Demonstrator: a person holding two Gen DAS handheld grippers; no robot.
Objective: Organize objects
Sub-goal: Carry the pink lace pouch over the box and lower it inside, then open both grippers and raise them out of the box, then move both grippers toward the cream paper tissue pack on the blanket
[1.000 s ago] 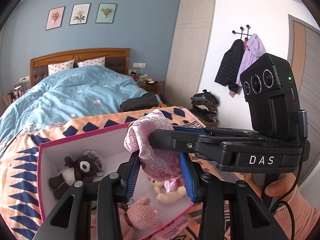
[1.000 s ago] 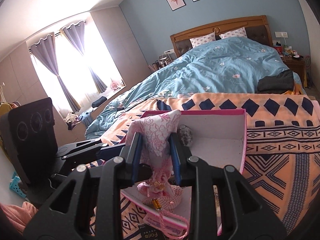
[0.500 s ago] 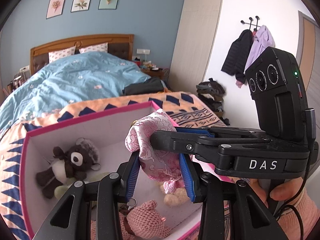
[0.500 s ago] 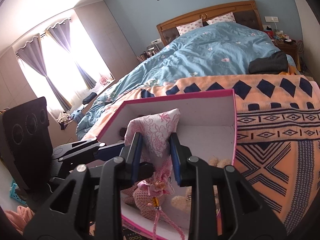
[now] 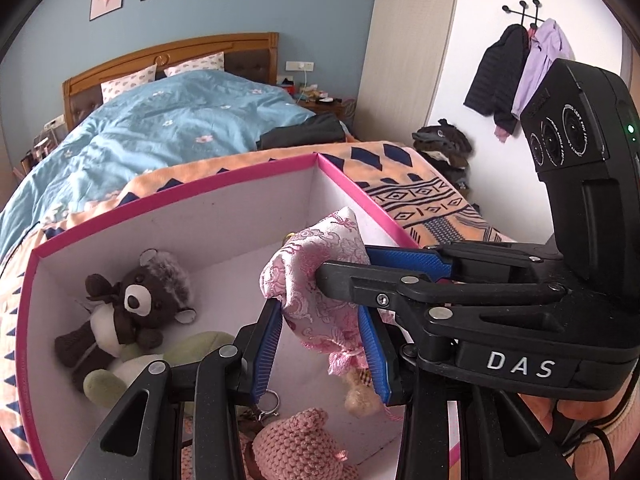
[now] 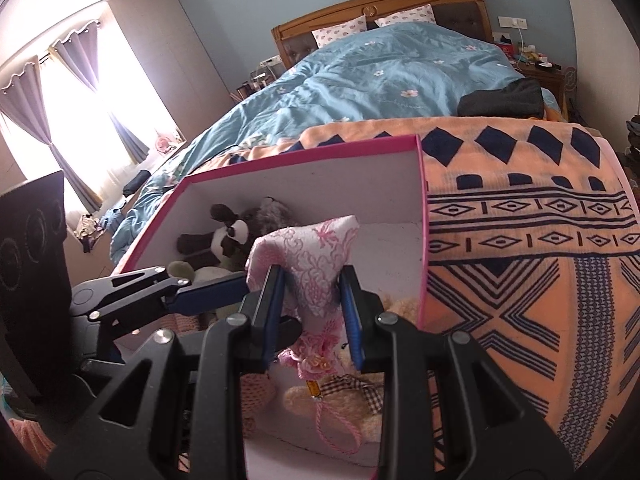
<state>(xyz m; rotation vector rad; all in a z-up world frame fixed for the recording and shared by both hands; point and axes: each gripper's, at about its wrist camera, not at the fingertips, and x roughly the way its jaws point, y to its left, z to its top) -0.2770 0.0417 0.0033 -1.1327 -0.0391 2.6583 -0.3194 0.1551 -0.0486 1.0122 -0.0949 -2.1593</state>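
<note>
Over the pink-rimmed box (image 5: 224,184) on the bed, the left wrist view shows the left gripper (image 5: 320,344) clamped on a pink embroidered pouch (image 5: 320,268), blue pads pressed to both its sides. The right gripper (image 5: 360,268) reaches in from three o'clock and pinches the same pouch; its far finger is mostly hidden behind the cloth. At nine o'clock inside the box lies a brown plush bear (image 5: 132,312), with a pale green toy (image 5: 120,376) half under it. At six o'clock a pink crocheted toy (image 5: 296,448) is cut off by the frame and the gripper's arms, and a cream plush (image 5: 360,396) peeks out behind the right-hand pad. A hand (image 5: 560,408) at four o'clock is largely covered by the housing. From the right wrist view, the right gripper (image 6: 312,296) is closed on the pouch (image 6: 312,256), which hangs over the box (image 6: 420,200); the left gripper (image 6: 240,284) comes in from nine o'clock, tips buried in fabric. The pouch's tassel cord (image 6: 332,428) dangles at six o'clock over the cream plush (image 6: 332,400), mostly hidden. The bear (image 6: 224,240) sits at ten o'clock.
</note>
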